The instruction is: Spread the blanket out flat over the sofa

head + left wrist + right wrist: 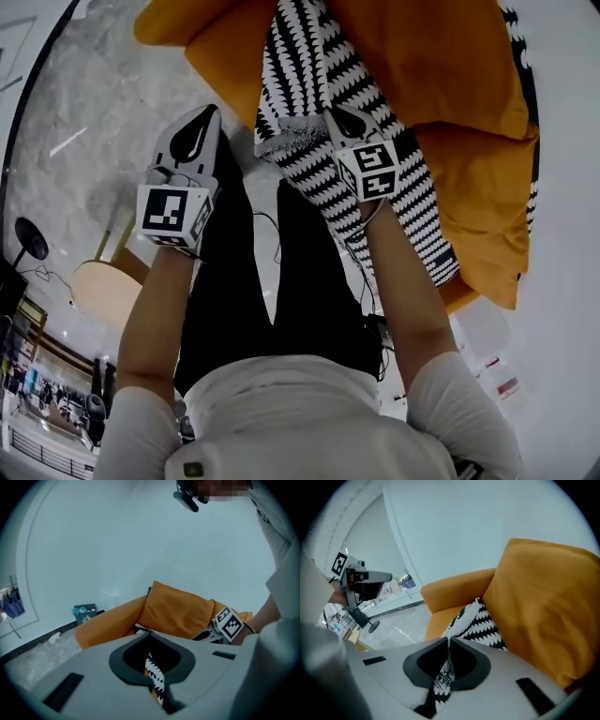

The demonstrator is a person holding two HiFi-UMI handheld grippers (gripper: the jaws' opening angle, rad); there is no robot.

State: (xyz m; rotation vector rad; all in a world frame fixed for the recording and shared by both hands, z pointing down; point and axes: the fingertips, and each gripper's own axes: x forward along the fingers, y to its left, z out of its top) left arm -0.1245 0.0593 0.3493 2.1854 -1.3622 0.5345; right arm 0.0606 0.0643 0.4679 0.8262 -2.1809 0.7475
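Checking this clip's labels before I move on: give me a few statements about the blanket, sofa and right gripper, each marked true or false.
1. The right gripper is shut on the blanket. True.
2. The blanket is plain white. False: it has a black-and-white pattern.
3. The sofa is orange. True.
4. The blanket already lies spread flat over the whole sofa. False: it lies as a bunched strip, and most of the orange is bare.

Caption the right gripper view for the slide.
Right gripper shut on the black-and-white blanket edge, orange sofa behind.
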